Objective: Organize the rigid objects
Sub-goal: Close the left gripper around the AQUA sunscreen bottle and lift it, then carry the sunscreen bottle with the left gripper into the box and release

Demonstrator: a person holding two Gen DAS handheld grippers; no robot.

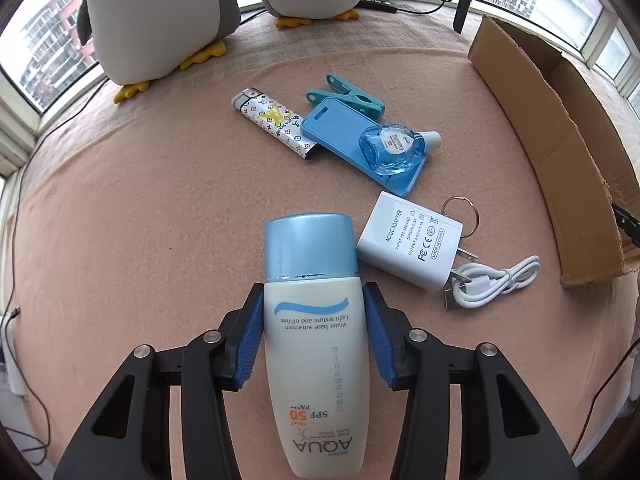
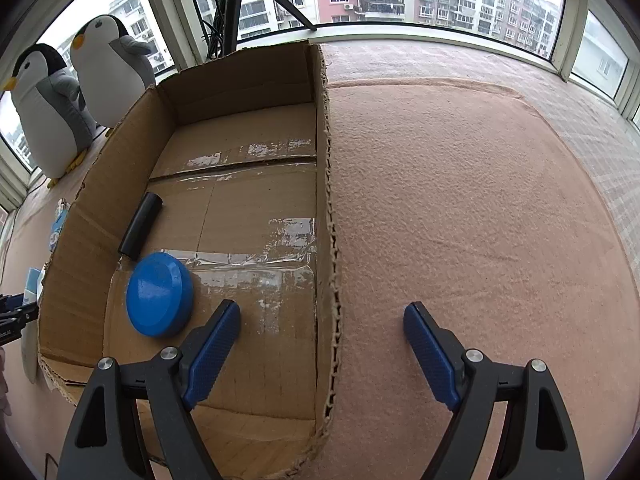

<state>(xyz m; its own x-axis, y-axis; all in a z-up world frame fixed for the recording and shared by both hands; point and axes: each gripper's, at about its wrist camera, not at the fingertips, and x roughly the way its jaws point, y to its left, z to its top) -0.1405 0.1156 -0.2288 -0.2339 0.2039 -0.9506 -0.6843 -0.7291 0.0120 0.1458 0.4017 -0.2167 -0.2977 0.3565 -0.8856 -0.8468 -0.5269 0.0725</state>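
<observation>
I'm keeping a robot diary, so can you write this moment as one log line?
left gripper: around sunscreen bottle | right gripper: open, empty, over box edge | in box: blue lid, black tube

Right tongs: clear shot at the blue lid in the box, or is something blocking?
Probably yes. The right tongs hang open, straddling the box wall; the blue lid lies just left of the left pad, top uncovered. The black cylinder beside it crowds only the far edge.
</observation>
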